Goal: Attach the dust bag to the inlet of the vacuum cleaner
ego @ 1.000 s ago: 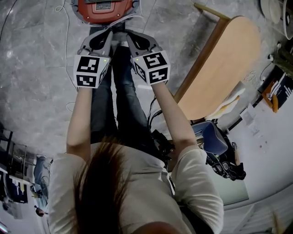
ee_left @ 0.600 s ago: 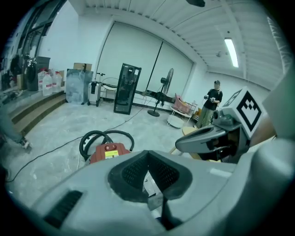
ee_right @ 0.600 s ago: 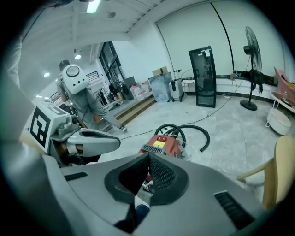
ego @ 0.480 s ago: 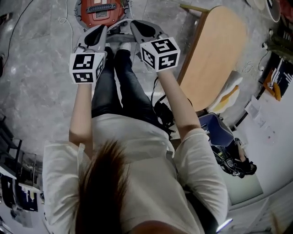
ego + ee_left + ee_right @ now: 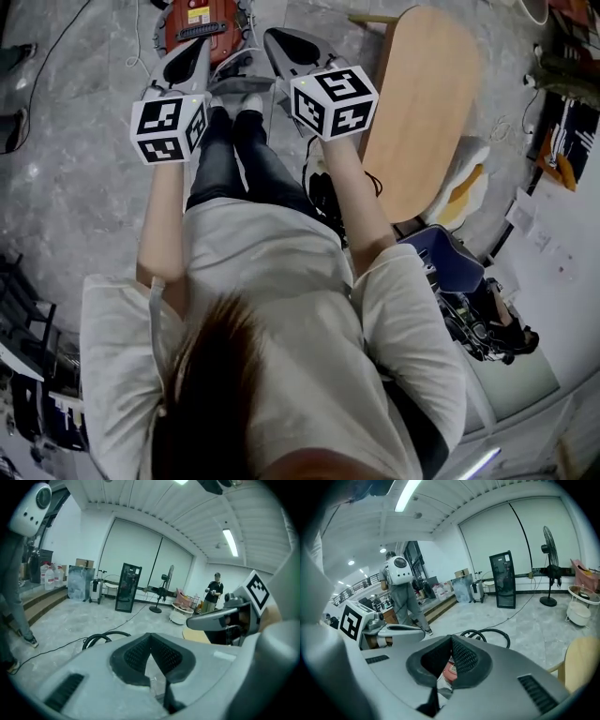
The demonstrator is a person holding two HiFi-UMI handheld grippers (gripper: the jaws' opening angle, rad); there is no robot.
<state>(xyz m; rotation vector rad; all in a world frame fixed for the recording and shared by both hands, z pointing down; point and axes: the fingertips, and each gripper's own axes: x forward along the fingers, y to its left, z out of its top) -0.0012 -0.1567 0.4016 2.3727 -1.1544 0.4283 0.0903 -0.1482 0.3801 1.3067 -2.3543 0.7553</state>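
The red vacuum cleaner (image 5: 200,22) stands on the floor at the top edge of the head view, just beyond the person's feet. A sliver of it shows between the pads in the right gripper view (image 5: 449,670). My left gripper (image 5: 199,49) and right gripper (image 5: 278,41) are held side by side high above it, both shut with nothing between the jaws. In the left gripper view the left gripper (image 5: 151,644) points over the floor, with the right gripper (image 5: 220,618) beside it. The right gripper (image 5: 451,644) sees the left gripper (image 5: 396,630) at its left. No dust bag shows in any view.
A light wooden table (image 5: 422,103) stands to the right of the person. A black hose (image 5: 487,634) lies coiled on the grey floor, with thin cables nearby. A person with a white backpack (image 5: 401,588) stands at the left; a fan (image 5: 548,550) and a black cabinet (image 5: 502,578) are further off.
Both grippers have risen together, still shut, as the person straightened up. The vacuum cleaner now sits smaller and nearer the top edge of the head view.
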